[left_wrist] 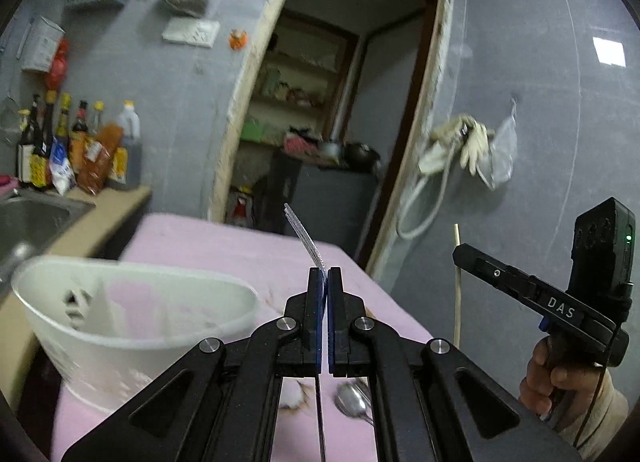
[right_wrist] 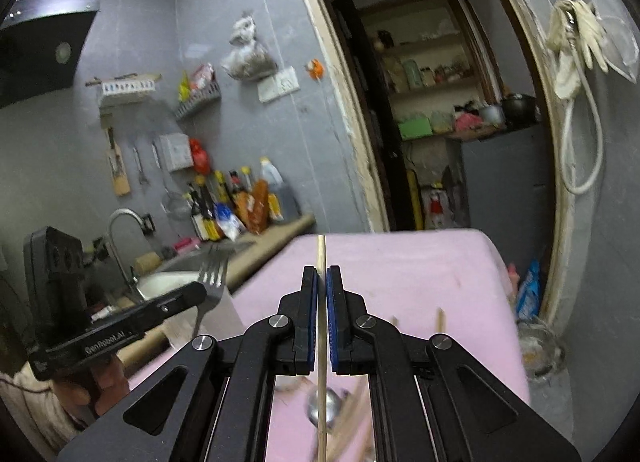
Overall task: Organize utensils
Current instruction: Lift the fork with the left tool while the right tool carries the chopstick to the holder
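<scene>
Grey kitchen walls ring a pink-covered table [left_wrist: 224,246]. From the left wrist, the left gripper [left_wrist: 325,270] pinches a fork [left_wrist: 304,236] above the table's far edge — a white caddy [left_wrist: 132,326] near its left edge. From the right wrist, the right gripper [right_wrist: 322,270] clamps 1 chopstick [right_wrist: 321,258]; a spoon [right_wrist: 332,406] lies below.

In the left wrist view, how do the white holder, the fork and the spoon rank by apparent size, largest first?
1. white holder, clearly largest.
2. fork and spoon: both partly hidden, so their order is unsure.
</scene>
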Demonstrator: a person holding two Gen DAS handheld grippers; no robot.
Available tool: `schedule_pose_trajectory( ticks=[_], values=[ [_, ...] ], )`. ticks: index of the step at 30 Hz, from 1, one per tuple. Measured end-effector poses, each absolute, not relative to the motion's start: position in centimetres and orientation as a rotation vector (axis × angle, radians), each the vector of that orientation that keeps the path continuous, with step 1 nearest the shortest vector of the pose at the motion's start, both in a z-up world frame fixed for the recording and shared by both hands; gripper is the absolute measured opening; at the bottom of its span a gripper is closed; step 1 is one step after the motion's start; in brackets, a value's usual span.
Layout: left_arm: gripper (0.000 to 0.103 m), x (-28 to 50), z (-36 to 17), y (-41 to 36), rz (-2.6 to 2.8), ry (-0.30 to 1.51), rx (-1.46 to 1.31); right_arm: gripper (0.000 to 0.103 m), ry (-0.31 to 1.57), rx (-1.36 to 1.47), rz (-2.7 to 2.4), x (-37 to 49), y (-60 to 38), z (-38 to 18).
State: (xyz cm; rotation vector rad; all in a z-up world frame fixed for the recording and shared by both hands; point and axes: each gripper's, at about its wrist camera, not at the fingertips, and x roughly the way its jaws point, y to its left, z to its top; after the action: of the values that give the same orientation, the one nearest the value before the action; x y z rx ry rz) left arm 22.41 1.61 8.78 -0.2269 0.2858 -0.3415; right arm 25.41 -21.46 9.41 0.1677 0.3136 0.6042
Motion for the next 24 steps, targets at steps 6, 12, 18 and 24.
schedule_pose_trajectory(
  ticks=[6,12,18,24],
  values=[
    [0.000,22.2,12.1,6.3,-0.256,0.198,-0.227,0.003,0.191,0.166,0.687,25.7,-16.1,12.5],
    [0.000,22.0,14.4,11.8,-0.147,0.103,-0.232,0.003,0.072,0.186,0.764,26.4,-9.9,14.9],
    [0.000,23.0,14.1,17.0,-0.004,0.033,-0.278,0.003,-0.045,0.209,0.771,27.3,-6.5,15.3],
    [0.000,24.6,11.4,19.5,0.113,0.008,-0.292,0.003,-0.067,0.155,0.717,28.3,-4.8,13.3]
  ],
)
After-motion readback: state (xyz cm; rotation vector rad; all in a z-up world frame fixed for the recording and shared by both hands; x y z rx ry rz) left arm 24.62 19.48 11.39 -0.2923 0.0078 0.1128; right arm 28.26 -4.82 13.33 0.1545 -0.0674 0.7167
